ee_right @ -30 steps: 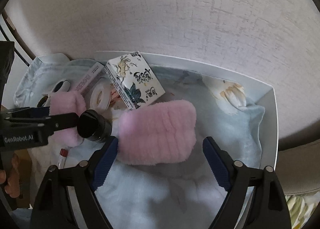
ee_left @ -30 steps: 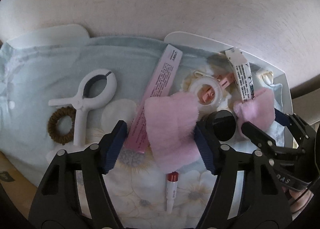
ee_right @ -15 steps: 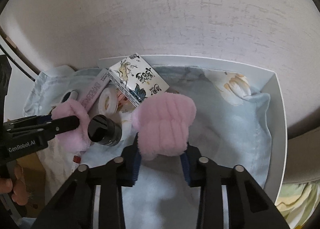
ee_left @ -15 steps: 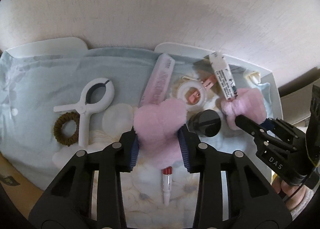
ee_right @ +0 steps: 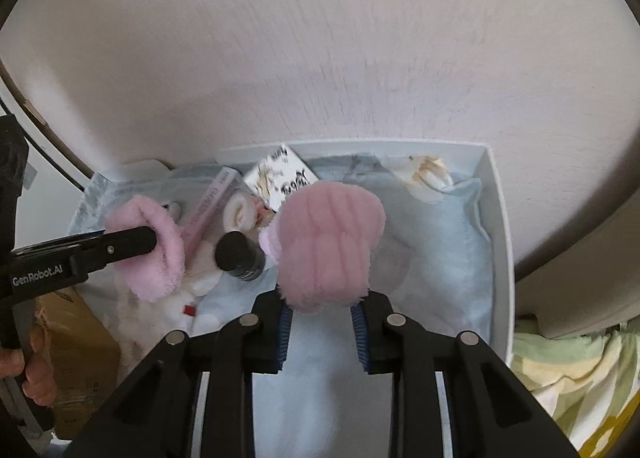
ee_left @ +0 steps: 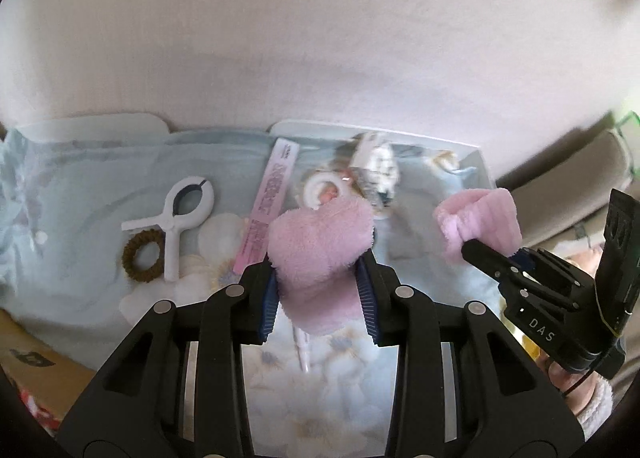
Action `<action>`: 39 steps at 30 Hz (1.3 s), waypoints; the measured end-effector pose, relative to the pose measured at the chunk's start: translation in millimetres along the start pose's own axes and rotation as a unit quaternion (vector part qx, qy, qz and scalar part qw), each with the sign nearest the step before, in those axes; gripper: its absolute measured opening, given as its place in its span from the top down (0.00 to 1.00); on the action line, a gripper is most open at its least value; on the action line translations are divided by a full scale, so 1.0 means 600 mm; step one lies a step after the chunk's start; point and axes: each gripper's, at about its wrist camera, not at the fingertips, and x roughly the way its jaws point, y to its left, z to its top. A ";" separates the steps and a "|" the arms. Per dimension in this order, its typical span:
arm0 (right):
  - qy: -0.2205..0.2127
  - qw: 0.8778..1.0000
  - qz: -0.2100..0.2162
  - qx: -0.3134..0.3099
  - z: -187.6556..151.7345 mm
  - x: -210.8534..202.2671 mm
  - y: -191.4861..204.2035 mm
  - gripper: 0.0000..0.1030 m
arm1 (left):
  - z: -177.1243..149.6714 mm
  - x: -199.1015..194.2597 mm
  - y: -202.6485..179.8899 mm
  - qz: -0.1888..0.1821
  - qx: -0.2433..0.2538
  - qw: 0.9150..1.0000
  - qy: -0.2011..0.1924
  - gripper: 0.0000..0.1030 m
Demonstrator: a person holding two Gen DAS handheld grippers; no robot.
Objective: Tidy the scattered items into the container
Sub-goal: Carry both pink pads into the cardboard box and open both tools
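A second before, both grippers hung with spread jaws over a pink fluffy item each; by this moment the jaws had just been closing and both items were caught and raised. The left gripper [ee_left: 320,294] pinched a pink plush piece [ee_left: 320,246] between its blue pads, the fabric bulging above and drooping below the fingers. The right gripper [ee_right: 322,332] pinched a ribbed pink plush piece [ee_right: 330,242] the same way, held clear of the pale blue floral cloth [ee_right: 444,242] that lined the white container [ee_right: 500,226].

Both pieces sat lower and flatter on the cloth earlier; now they were lifted, which I judge means the grasp step was done and the carry could start. Whether the two are separate items or ends of one band I cannot tell.

Left on the cloth were a white clamp [ee_left: 180,214], a brown hair tie [ee_left: 143,260], a long pink box [ee_left: 268,202], a black-capped jar [ee_right: 238,256], a roll of white tape [ee_left: 322,190] and a printed carton [ee_right: 280,178] at the far side.
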 end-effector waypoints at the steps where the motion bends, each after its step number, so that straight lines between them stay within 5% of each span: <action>1: -0.007 1.000 -0.004 -0.002 -0.003 -0.018 0.006 0.76 | -0.003 -0.015 -0.003 -0.006 0.005 1.000 -0.004 0.69; 13: -0.065 0.997 -0.010 -0.034 -0.036 -0.181 0.127 0.76 | -0.092 -0.272 0.038 -0.054 0.067 0.995 -0.057 0.69; 19: -0.089 0.991 0.008 -0.102 -0.058 -0.245 0.254 0.76 | -0.133 -0.386 0.159 -0.029 0.025 0.996 -0.076 0.69; 30: -0.044 0.977 0.098 -0.186 -0.082 -0.191 0.440 0.76 | -0.247 -0.390 0.359 0.030 -0.108 0.993 -0.046 0.69; 39: 0.059 0.960 0.139 -0.237 -0.132 -0.092 0.546 0.76 | -0.275 -0.360 0.456 0.072 -0.150 0.985 -0.044 0.69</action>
